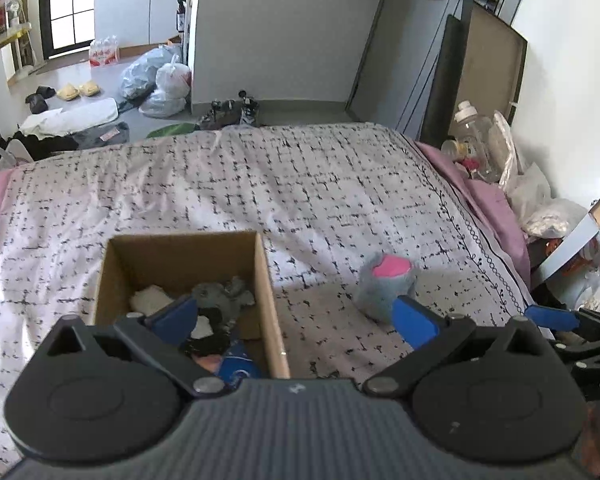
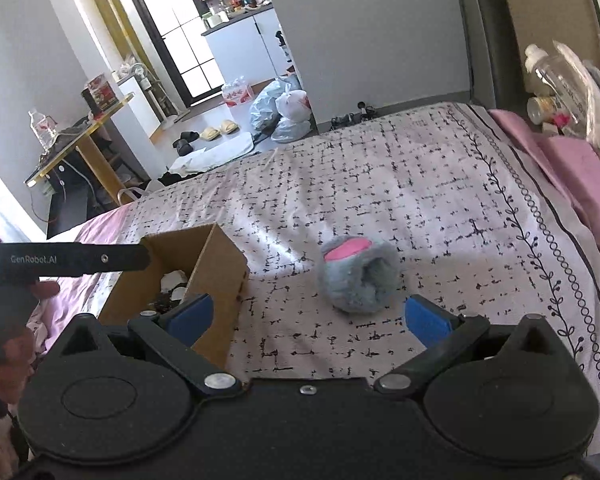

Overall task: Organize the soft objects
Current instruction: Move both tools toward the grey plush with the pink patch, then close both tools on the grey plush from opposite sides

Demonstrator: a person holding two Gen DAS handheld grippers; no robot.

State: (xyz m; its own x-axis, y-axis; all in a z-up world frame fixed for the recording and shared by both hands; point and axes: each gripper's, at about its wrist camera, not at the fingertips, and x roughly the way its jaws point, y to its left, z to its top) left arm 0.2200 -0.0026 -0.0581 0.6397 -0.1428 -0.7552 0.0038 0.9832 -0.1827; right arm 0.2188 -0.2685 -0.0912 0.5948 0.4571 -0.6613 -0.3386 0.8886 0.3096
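The grey-and-pink plush roll [image 2: 356, 276] is lying on the bed [image 2: 440, 184] just ahead of the right tool [image 2: 308, 318], whose jaws are standing wide and empty. It is looking light and squashy, so gripping across its fluffy middle seems best. The left tool [image 1: 296, 316], also spread wide, is hanging over the cardboard box [image 1: 266, 280].

Bright daylight from the window [image 1: 66, 4], soft shadows, fisheye-bent edges, slight blur

Patterned bedspread [image 1: 300, 184] over pink sheet [image 2: 572, 168]. Floor beyond: tied plastic bags [image 1: 160, 80], yellow slippers [image 1: 78, 90], bottled-water pack [image 1: 104, 52]. Clear plastic bottle [image 2: 548, 68] at bedside, right.
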